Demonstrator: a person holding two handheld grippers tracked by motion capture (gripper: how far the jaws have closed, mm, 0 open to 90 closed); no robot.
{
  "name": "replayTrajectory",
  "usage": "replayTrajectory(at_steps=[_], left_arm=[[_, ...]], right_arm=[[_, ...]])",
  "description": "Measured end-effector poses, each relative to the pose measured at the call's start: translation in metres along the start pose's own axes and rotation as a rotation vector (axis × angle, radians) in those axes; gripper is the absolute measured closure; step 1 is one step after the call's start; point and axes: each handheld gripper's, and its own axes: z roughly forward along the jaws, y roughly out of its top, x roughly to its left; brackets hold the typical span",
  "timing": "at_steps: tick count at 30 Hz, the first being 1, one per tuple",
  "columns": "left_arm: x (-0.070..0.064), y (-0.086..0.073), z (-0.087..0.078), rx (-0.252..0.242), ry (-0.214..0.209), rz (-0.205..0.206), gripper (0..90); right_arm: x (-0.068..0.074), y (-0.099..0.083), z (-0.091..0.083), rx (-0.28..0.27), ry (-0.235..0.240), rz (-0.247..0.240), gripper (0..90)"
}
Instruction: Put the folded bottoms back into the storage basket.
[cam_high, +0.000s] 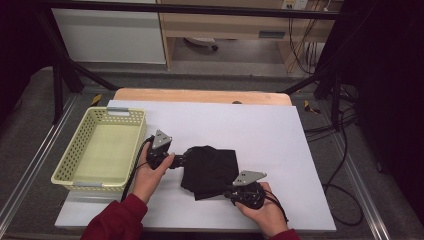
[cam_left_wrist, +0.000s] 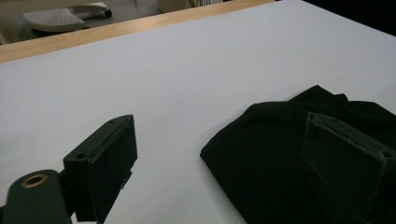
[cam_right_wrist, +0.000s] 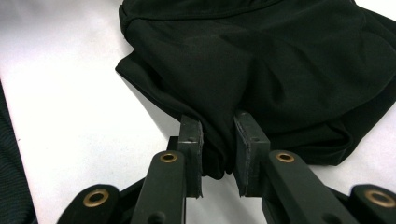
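A black cloth (cam_high: 210, 169) lies crumpled and partly folded in the middle of the white table top (cam_high: 260, 130). My left gripper (cam_high: 185, 160) is at the cloth's left edge. In the left gripper view it (cam_left_wrist: 224, 135) stands wide open, one jaw over bare table and the other over the black cloth (cam_left_wrist: 266, 154). My right gripper (cam_high: 226, 191) is at the cloth's near edge. In the right gripper view it (cam_right_wrist: 218, 140) is shut on a fold of the black cloth (cam_right_wrist: 261, 60), which bunches up between the pads.
A pale yellow perforated basket (cam_high: 118, 111), with nothing in it, stands at the table's left side. A wooden strip (cam_high: 200, 95) runs along the far edge. Cables (cam_high: 345, 190) lie on the floor to the right. The person's red sleeve (cam_high: 117, 220) comes in at the bottom left.
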Motion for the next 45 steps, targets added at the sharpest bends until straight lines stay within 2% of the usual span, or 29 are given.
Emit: replayTrajectory(at_steps=[4,6,11,18,22,29,33,36,40,45], left_arm=[[-0.002,0.0,0.006,0.005,-0.019,-0.027,10.3],[-0.002,0.001,0.008,0.01,-0.007,-0.016,10.4],[-0.007,0.001,0.014,0.024,-0.023,-0.008,10.4],[-0.013,-0.003,0.024,0.069,-0.035,0.01,10.3],[-0.015,-0.006,0.031,0.091,-0.031,0.027,13.8],[-0.016,-0.004,0.047,0.109,-0.023,0.038,19.2],[-0.018,-0.003,0.057,0.112,-0.035,0.035,21.0],[-0.018,-0.005,0.064,0.135,-0.028,0.044,21.3],[-0.017,-0.006,0.069,0.162,-0.042,0.027,21.6],[-0.02,-0.006,0.072,0.19,-0.066,0.066,23.7]], right_arm=[[0.0,0.0,0.0,-0.001,0.001,0.0,75.3],[0.0,0.0,0.0,0.001,0.003,-0.002,75.3],[0.001,-0.001,0.0,0.003,0.003,-0.004,75.3],[0.001,-0.001,0.001,0.005,0.003,-0.004,75.3],[0.001,-0.001,0.001,0.004,0.004,-0.005,75.3],[0.001,-0.001,0.001,0.008,0.005,-0.007,75.1],[0.001,-0.001,0.001,0.006,0.005,-0.005,75.0],[0.001,-0.001,0.001,0.007,0.004,-0.007,74.9],[0.001,-0.001,0.001,0.007,0.005,-0.008,74.8],[0.001,-0.001,0.002,0.01,0.007,-0.009,74.7]])
